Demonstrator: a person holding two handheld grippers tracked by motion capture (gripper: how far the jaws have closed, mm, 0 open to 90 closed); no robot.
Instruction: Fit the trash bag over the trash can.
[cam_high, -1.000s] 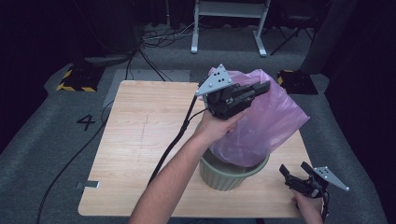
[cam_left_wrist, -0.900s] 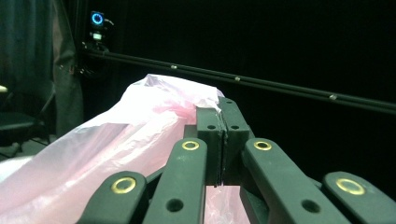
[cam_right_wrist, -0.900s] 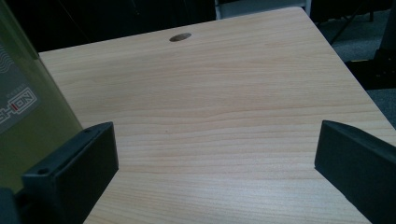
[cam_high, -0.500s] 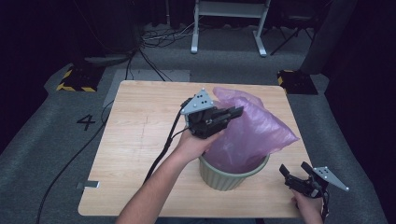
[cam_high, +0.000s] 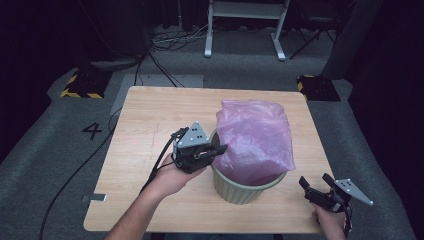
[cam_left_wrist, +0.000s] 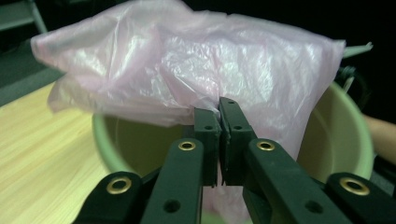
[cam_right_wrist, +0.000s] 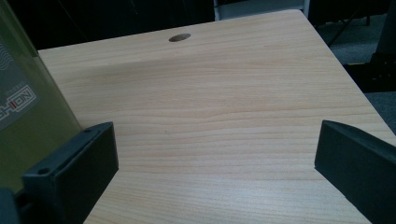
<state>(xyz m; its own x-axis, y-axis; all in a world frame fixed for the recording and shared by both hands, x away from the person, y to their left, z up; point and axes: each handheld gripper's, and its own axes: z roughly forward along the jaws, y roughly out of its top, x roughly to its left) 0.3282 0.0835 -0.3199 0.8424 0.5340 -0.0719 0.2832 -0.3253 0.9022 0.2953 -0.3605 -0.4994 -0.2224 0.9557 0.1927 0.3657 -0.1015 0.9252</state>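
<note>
Table (cam_high: 150, 115) open left; jaws pinch bag (cam_high: 255, 140) edge.

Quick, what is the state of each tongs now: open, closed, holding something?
Left tongs: closed, pinching the pink plastic bag over the green bin.
Right tongs: open, holding nothing, above the table.

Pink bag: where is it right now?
In the high view, the pink bag sits in the green bin right of table centre, ballooning above the rim; the left gripper pinches its near-left edge.
</note>
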